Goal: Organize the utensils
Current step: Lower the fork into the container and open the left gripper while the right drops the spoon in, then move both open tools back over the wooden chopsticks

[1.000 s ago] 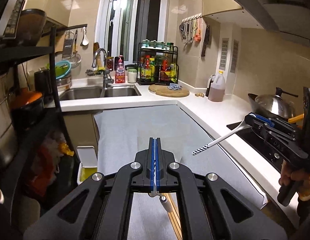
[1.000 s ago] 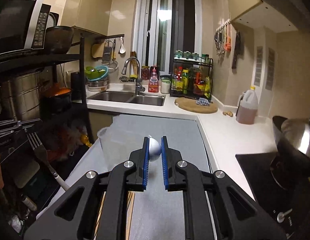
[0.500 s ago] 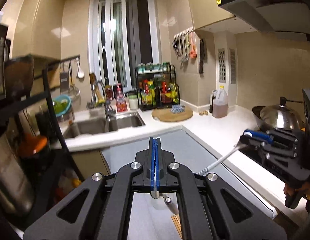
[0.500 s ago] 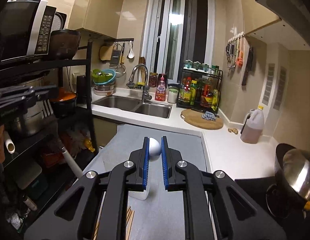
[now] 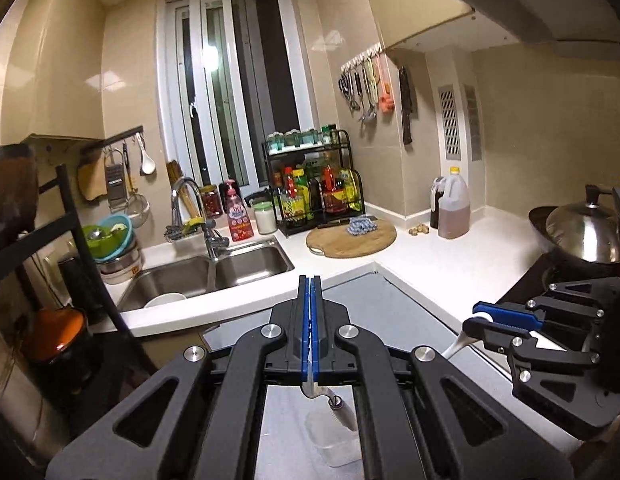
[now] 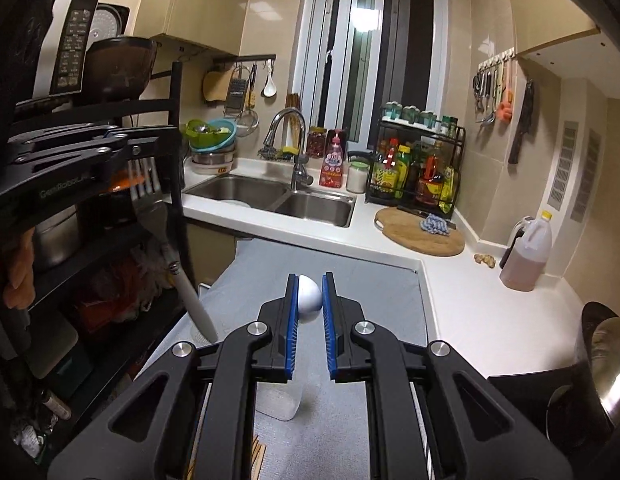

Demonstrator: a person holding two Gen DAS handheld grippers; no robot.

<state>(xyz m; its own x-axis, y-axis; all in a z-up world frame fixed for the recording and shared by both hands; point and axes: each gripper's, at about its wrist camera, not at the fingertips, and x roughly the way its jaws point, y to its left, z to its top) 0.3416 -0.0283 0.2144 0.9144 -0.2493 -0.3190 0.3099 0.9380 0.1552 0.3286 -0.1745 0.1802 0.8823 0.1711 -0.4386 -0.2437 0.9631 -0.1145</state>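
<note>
Left wrist view: left gripper (image 5: 310, 344) has its blue pads pressed together on the metal neck of a fork (image 6: 166, 236), whose white handle hangs down toward a clear plastic container (image 5: 329, 442) on the grey mat (image 5: 389, 312). Right wrist view shows the same fork tines-up in that gripper, with the handle tip just above the mat's left edge.

Right gripper (image 6: 310, 312) pinches the rounded white handle of a second utensil (image 6: 309, 299); its far end is hidden, so type undetermined. Clear container sits below, partly behind the fingers.

Surroundings: wooden chopsticks (image 6: 258, 454) at the mat's near edge. Black shelf rack (image 6: 178, 152) stands close on the left of the fork. Double sink (image 5: 214, 272) beyond the mat; round cutting board (image 5: 351, 236), oil jug (image 5: 453, 210) and lidded wok (image 5: 585, 236) to the right. Mat centre lies open between the grippers.
</note>
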